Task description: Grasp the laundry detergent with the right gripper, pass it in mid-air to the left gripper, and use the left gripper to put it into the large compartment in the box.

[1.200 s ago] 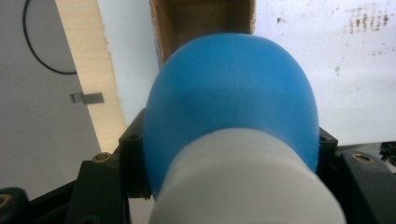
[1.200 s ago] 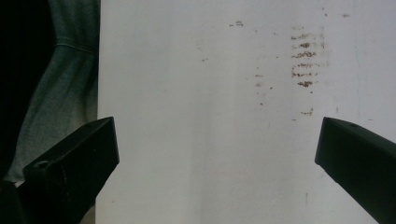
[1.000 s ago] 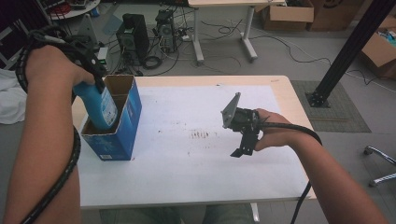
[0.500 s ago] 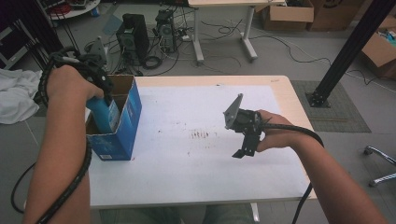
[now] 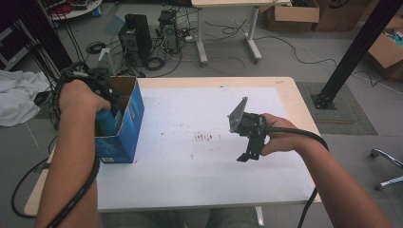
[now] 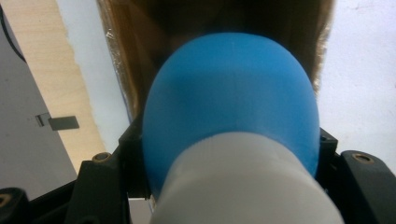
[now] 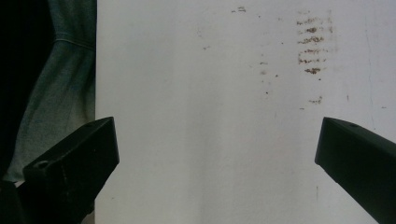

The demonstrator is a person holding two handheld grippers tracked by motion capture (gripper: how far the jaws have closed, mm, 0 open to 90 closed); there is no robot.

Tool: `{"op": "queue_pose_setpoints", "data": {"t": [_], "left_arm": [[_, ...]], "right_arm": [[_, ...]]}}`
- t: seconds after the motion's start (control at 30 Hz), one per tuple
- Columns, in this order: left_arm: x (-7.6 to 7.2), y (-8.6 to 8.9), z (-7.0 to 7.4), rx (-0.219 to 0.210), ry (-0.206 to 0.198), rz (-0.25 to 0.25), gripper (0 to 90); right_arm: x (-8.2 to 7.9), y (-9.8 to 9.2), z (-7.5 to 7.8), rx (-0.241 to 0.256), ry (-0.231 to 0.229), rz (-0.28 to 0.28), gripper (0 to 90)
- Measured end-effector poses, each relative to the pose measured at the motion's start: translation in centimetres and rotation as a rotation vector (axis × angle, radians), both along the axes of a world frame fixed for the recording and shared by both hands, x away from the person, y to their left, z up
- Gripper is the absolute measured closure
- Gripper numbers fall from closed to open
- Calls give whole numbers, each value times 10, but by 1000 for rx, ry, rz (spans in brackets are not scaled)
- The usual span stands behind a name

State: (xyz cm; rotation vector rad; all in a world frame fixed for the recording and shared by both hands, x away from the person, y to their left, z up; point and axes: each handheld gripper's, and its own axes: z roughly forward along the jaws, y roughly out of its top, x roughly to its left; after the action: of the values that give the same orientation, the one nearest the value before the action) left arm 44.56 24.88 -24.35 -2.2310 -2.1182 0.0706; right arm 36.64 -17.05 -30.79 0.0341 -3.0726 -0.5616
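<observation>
- Bottle (image 5: 105, 121), at nine o'clock in the high view, has sunk lower into the box (image 5: 127, 124) than half a second ago; release looks near
- Left gripper (image 6: 224, 186) jaws clamp it, seen in its own view
- Right gripper (image 7: 215, 158) gapes wide, empty, over the table (image 7: 210, 93)

One fixed overhead camera, two riding on the grippers.

The high view looks forward and down from above the person's side, taking in the whole white table (image 5: 199, 156) with floor and desks beyond. The left gripper view sits very close, looking along its jaws past a blue bottle (image 6: 231, 98) into the brown inside of the blue box (image 5: 124, 124), with table edge at both sides. The right gripper view faces almost straight down on the table from near above it; its brown smudges (image 7: 312, 44) are the same marks (image 5: 205, 137) seen mid-table in the high view.
</observation>
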Motion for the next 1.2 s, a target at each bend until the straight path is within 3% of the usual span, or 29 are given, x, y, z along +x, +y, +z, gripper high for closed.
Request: {"op": "queue_pose_setpoints", "data": {"t": [0.77, 1.2], "left_arm": [[0, 3, -44, 7, -1, -25, 381], [-5, 3, -44, 4, -29, -23, 379]], "right_arm": [[-1, 0, -2, -9, 10, -8, 0], [-3, 3, 2, -2, -1, -2, 0]]}}
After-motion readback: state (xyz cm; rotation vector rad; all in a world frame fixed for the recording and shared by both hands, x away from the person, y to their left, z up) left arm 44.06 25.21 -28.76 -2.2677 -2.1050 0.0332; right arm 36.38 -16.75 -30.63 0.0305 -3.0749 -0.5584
